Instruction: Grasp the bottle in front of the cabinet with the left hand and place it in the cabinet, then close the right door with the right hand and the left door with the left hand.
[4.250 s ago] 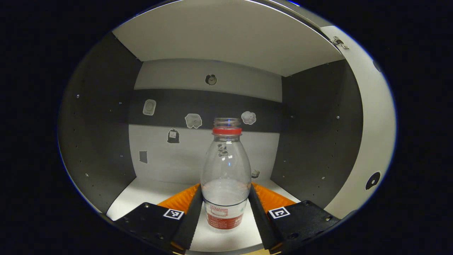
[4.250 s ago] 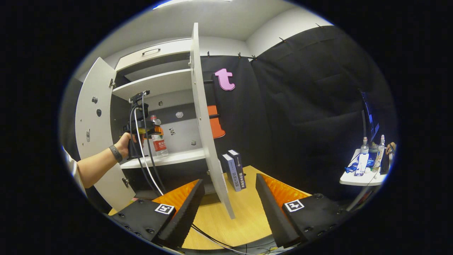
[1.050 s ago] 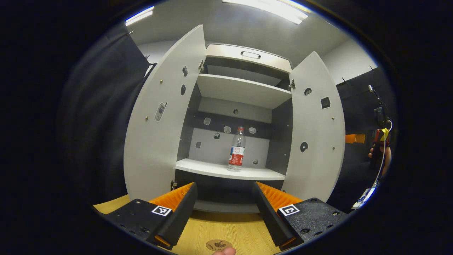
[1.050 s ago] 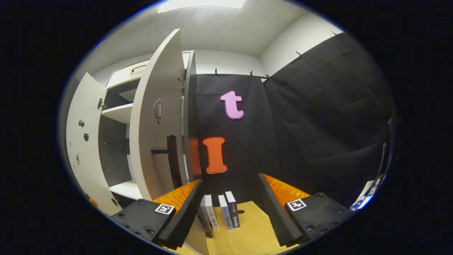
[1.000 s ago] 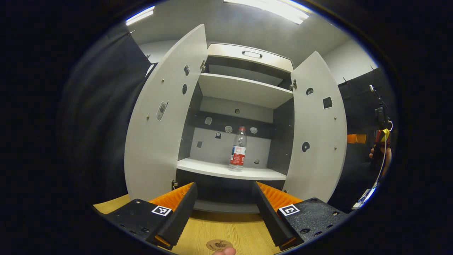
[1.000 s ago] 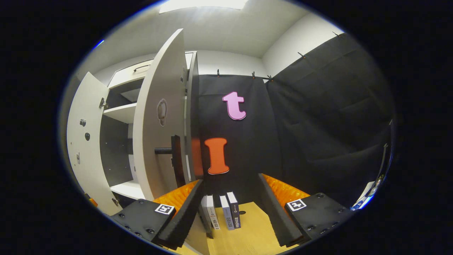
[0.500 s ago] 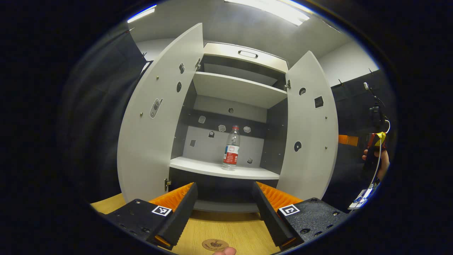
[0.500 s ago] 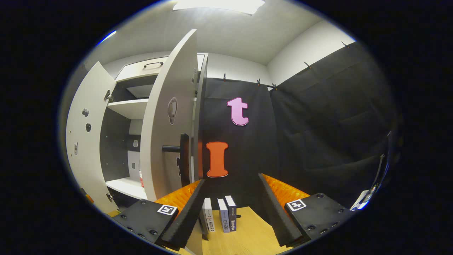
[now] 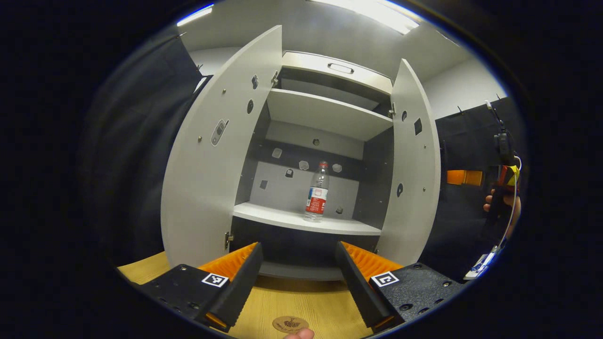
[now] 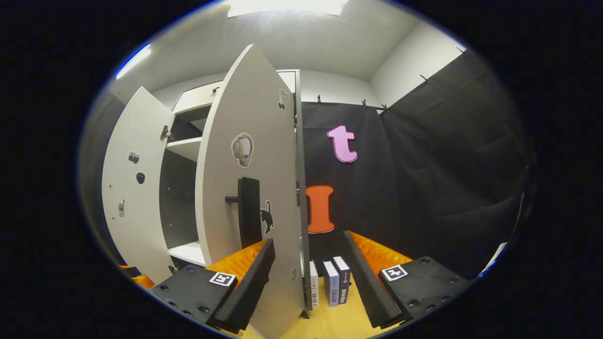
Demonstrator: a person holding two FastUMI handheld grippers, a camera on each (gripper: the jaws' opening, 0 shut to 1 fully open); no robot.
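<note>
Right door (image 10: 249, 188) further closed.

bottle (image 9: 316, 197): one standing beyond the fingers | doors (image 9: 209, 155): two hanging open | books (image 10: 331, 288): three standing between the fingers

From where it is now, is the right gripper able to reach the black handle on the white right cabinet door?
Probably yes. In the right gripper view the black handle on the white right door faces the open right gripper, just ahead of its left finger, with nothing between them.
</note>
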